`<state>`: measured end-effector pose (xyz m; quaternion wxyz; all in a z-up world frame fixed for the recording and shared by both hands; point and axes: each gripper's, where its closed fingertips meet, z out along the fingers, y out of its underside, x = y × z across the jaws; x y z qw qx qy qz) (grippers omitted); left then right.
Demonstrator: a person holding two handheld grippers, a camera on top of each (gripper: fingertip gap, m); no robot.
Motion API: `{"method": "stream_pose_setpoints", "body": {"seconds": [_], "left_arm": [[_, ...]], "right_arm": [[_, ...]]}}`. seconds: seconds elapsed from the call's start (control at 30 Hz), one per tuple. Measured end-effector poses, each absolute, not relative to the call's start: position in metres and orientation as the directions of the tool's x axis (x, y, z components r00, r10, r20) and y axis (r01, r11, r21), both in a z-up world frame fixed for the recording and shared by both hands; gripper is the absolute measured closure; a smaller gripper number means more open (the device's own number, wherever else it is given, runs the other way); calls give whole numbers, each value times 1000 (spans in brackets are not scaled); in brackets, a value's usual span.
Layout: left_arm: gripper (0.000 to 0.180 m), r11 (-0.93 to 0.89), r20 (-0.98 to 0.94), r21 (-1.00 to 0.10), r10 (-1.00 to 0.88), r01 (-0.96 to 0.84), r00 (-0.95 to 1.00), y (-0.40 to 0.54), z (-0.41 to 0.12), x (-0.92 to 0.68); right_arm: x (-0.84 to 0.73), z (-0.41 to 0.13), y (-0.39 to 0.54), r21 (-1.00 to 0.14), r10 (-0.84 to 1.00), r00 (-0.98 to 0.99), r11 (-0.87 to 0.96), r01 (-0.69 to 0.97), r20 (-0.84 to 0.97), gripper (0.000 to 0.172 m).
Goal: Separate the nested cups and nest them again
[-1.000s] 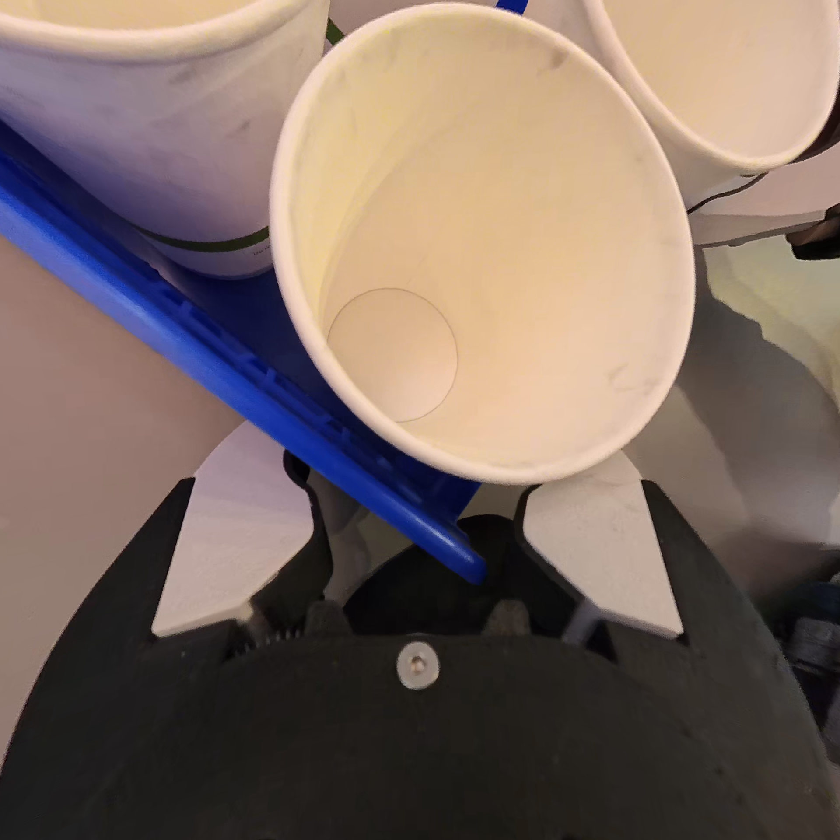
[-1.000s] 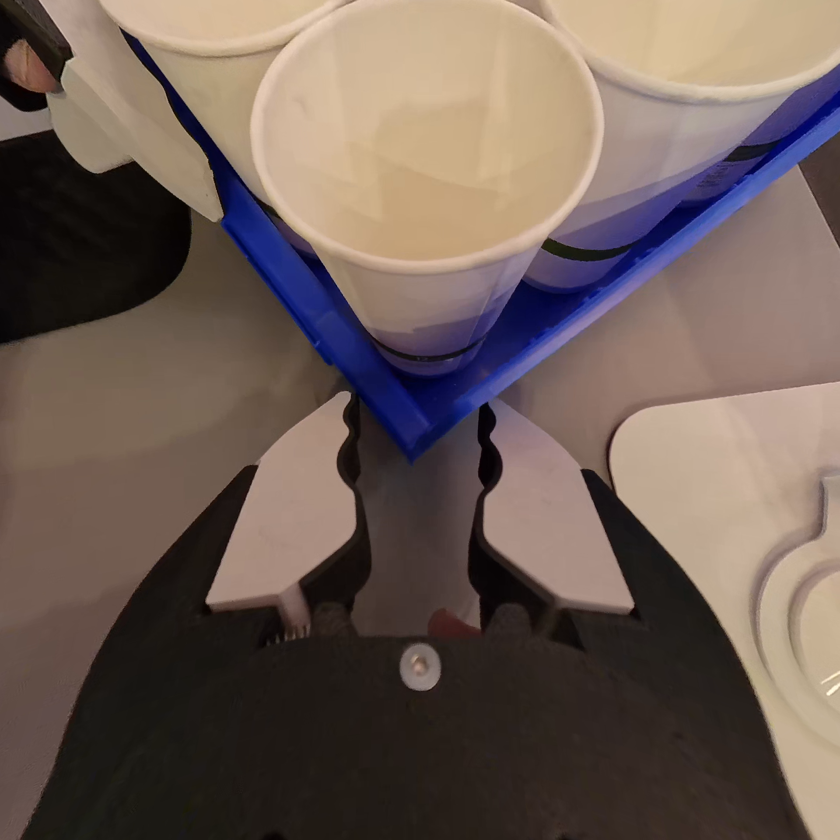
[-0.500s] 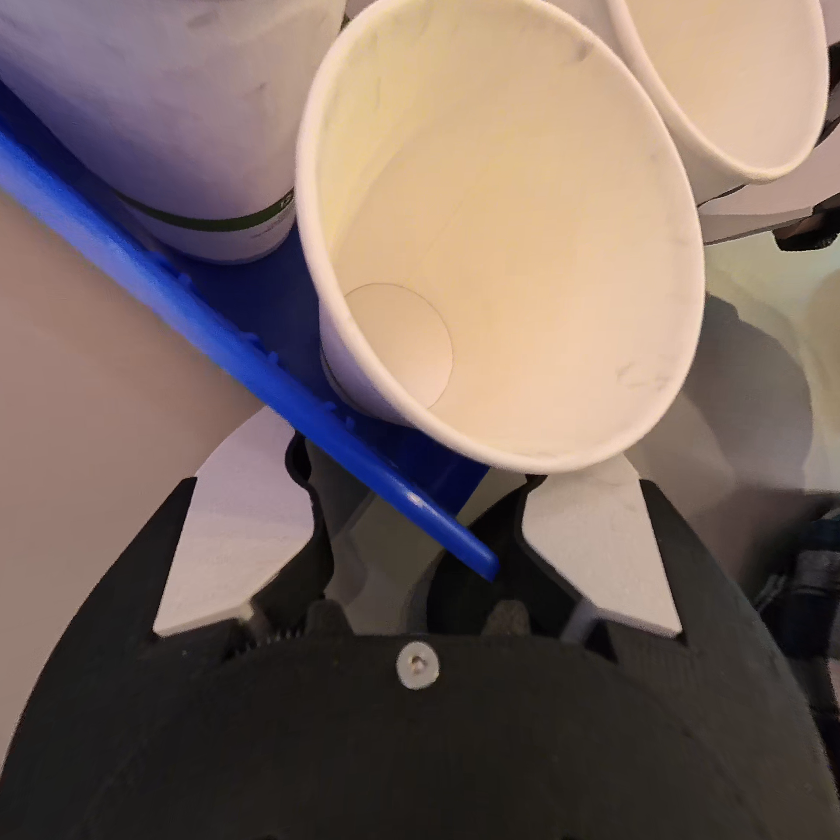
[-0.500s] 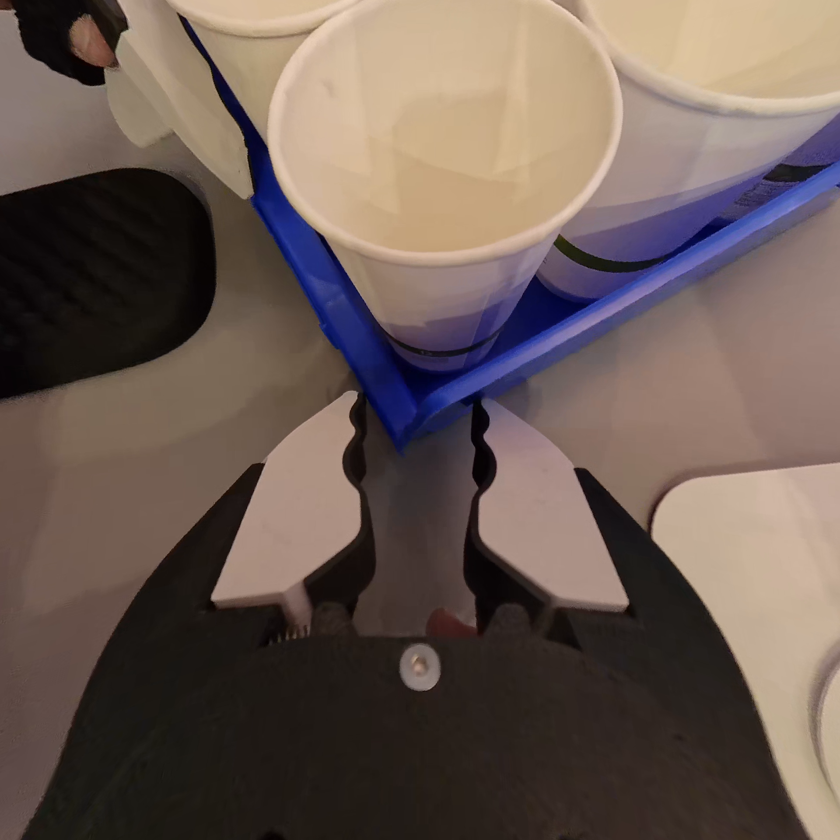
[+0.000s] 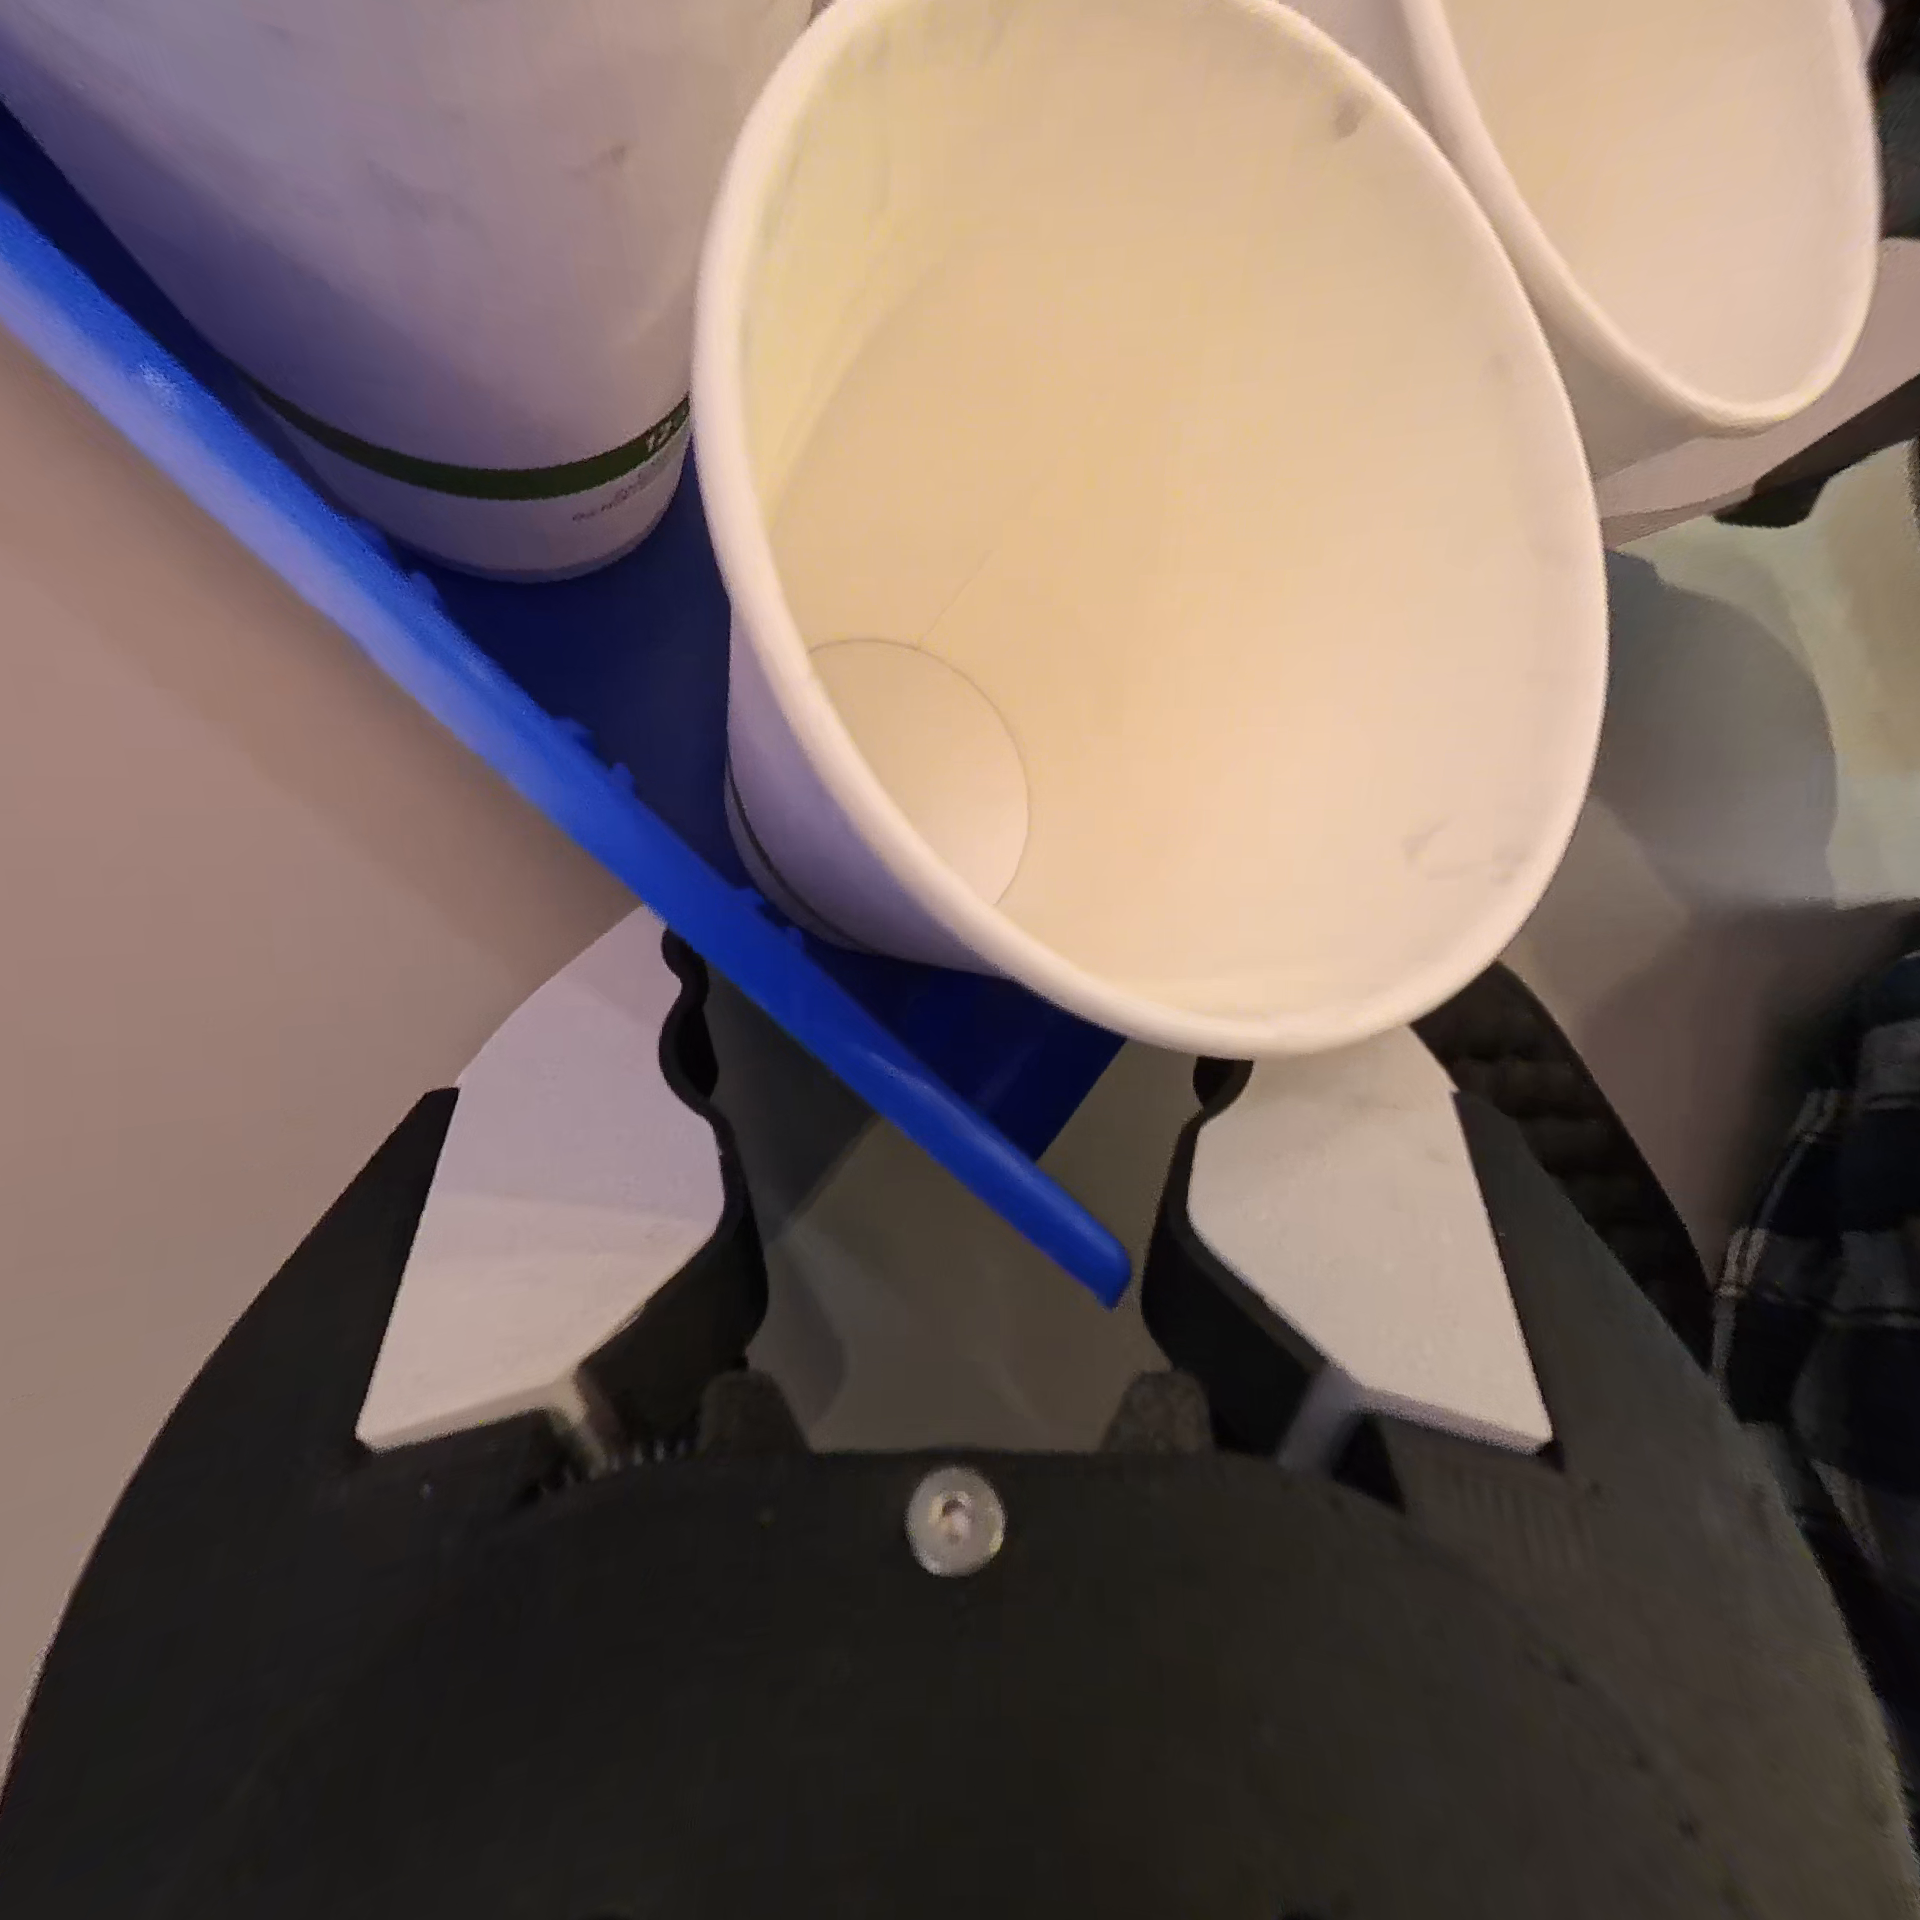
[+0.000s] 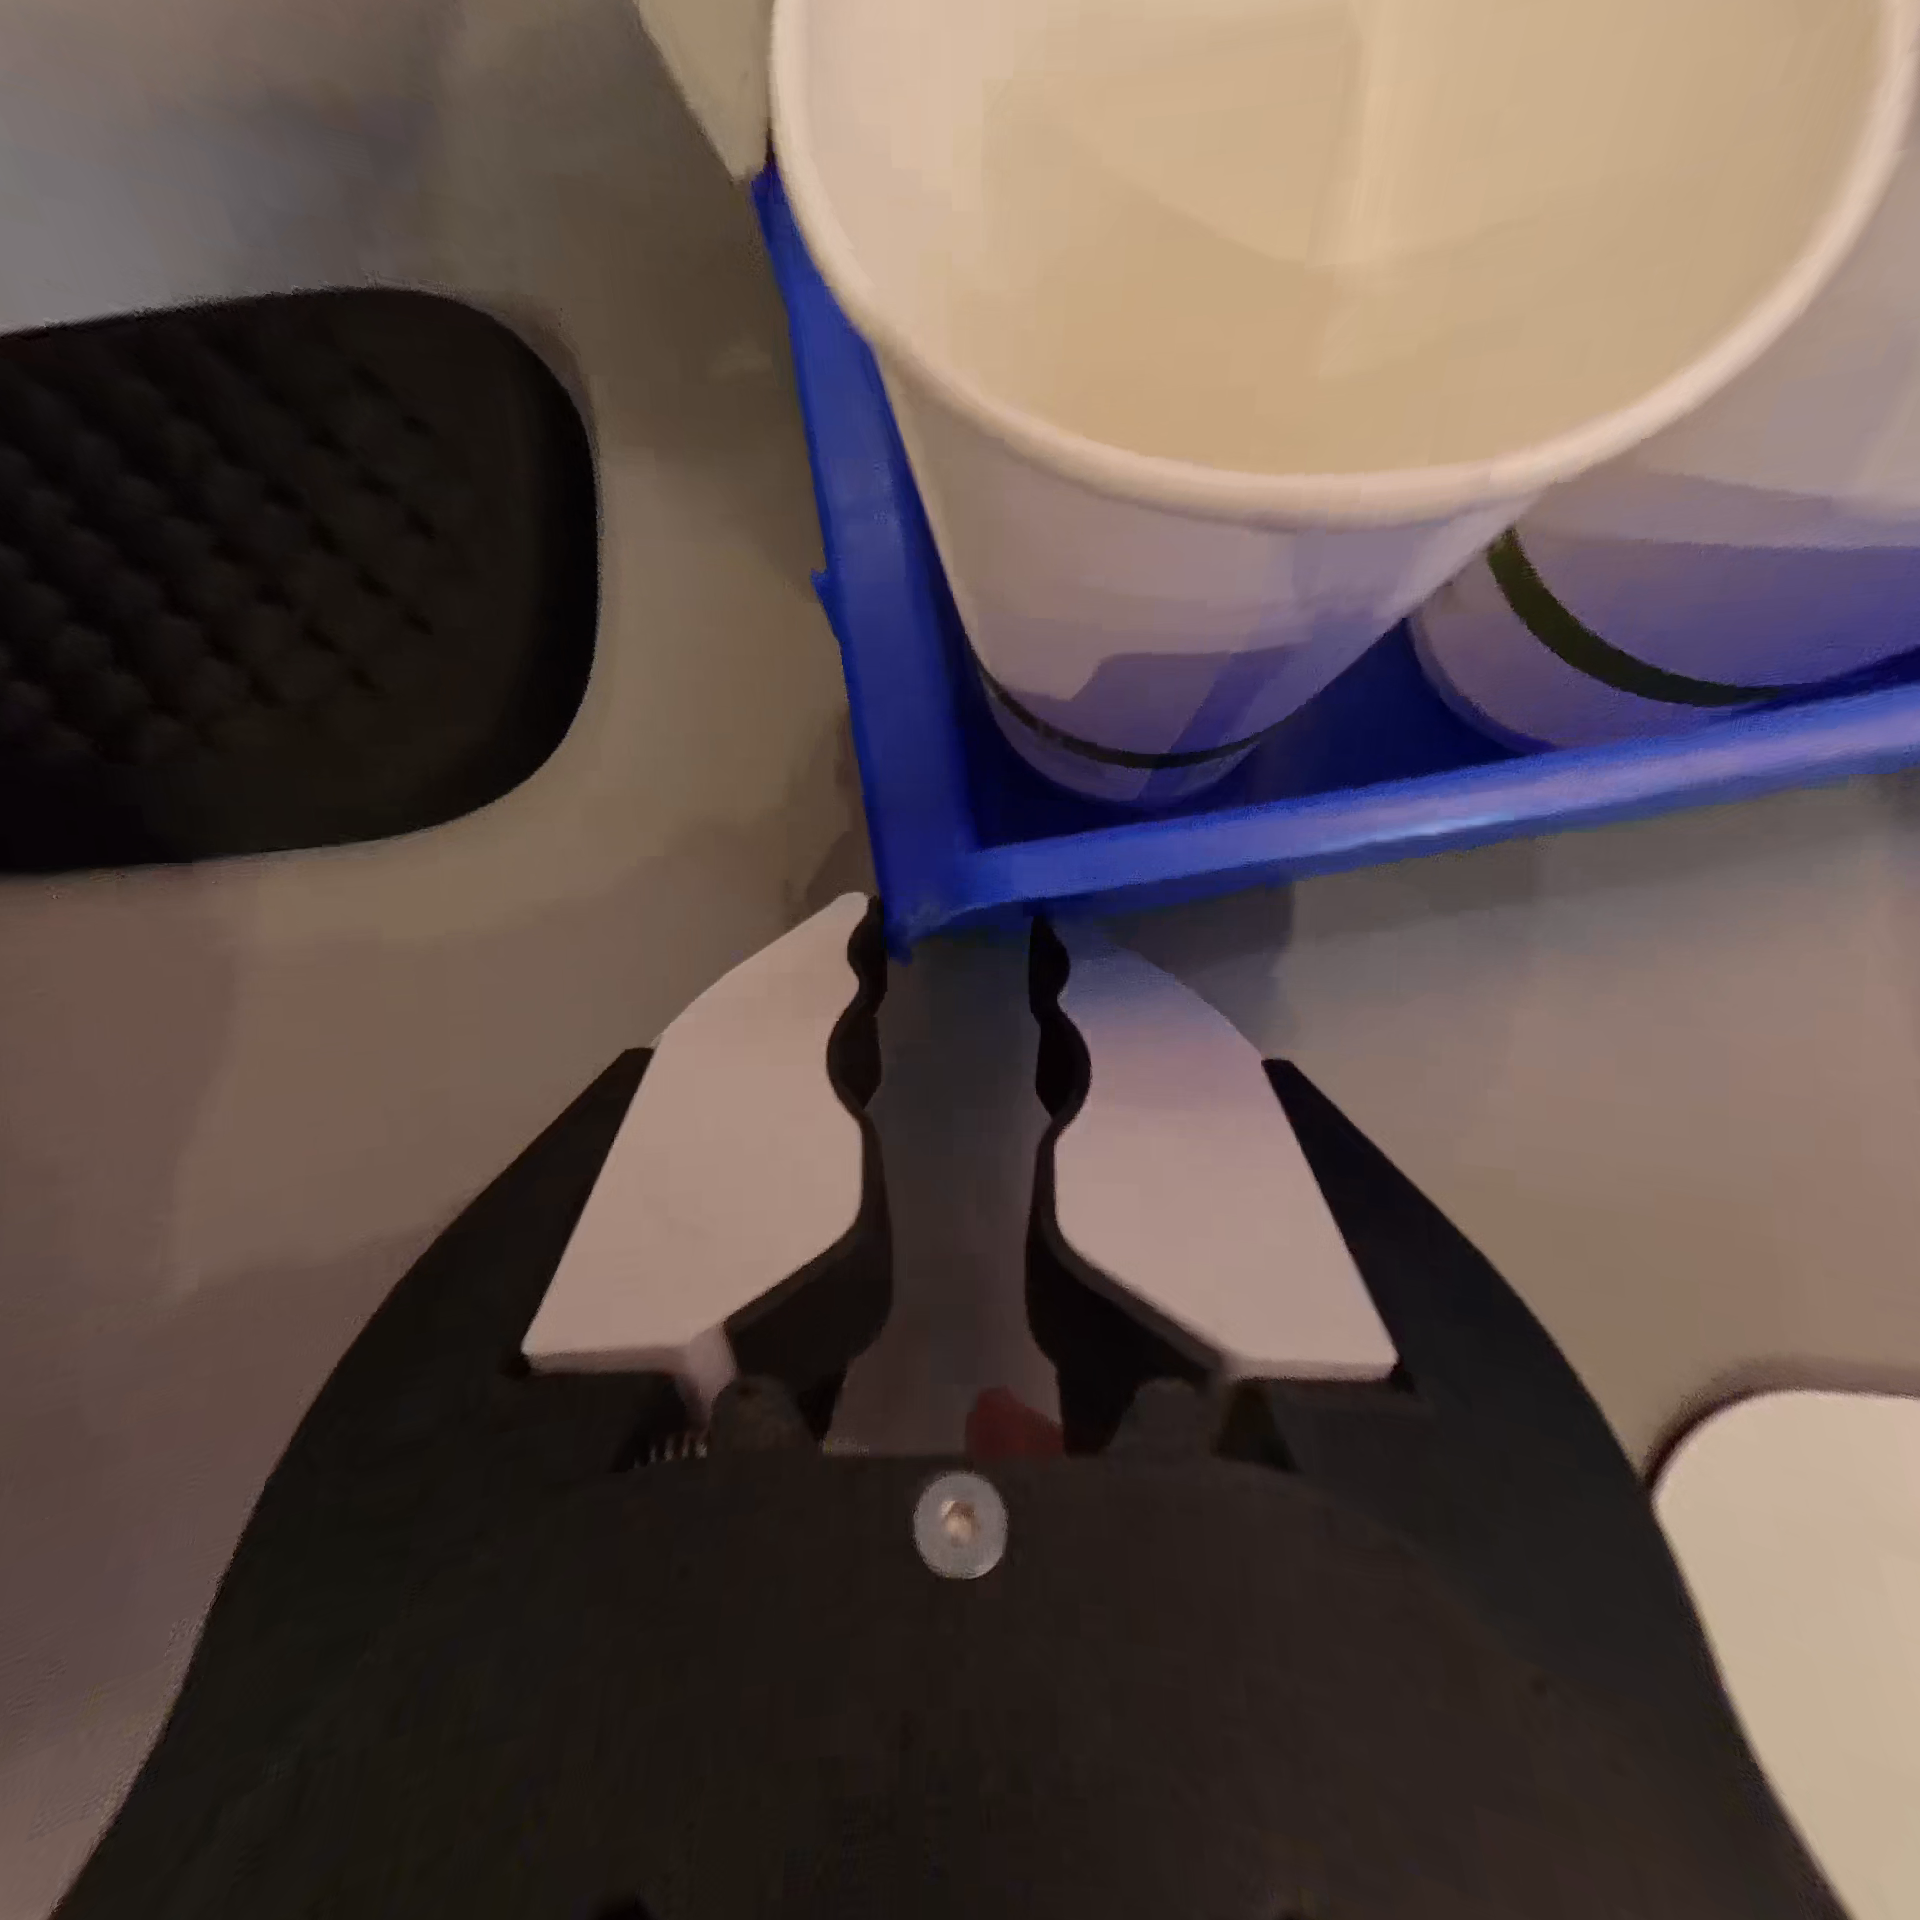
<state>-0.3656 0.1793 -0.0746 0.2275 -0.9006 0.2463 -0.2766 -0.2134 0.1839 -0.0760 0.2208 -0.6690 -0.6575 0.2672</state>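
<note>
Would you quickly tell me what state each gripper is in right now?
Left gripper: open wide, holding nothing.
Right gripper: open with a narrow gap, holding nothing.

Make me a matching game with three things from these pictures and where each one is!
Things:
1. white paper cup
2. black textured pad
3. blue tray

Places:
a. lying on the table, left of the tray in the right wrist view
b. under the cups, its corner just ahead of the right tool's tips
c. standing in the tray's near corner

Pairs: 1-c, 2-a, 3-b
</note>
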Motion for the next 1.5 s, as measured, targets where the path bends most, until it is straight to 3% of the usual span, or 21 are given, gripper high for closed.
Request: {"method": "stream_pose_setpoints", "body": {"seconds": [0.77, 1.5], "left_arm": [[94, -748, 425, -496, -651, -440, 629, 212, -75, -425], [90, -778, 368, -516, -579, -358, 727, 251, -79, -431]], "right_arm": [[-271, -77, 185, -631, 997, -35, -21, 775, -76, 146], [-282, -78, 237, -609, 995, 58, -96, 788, -81, 147]]}}
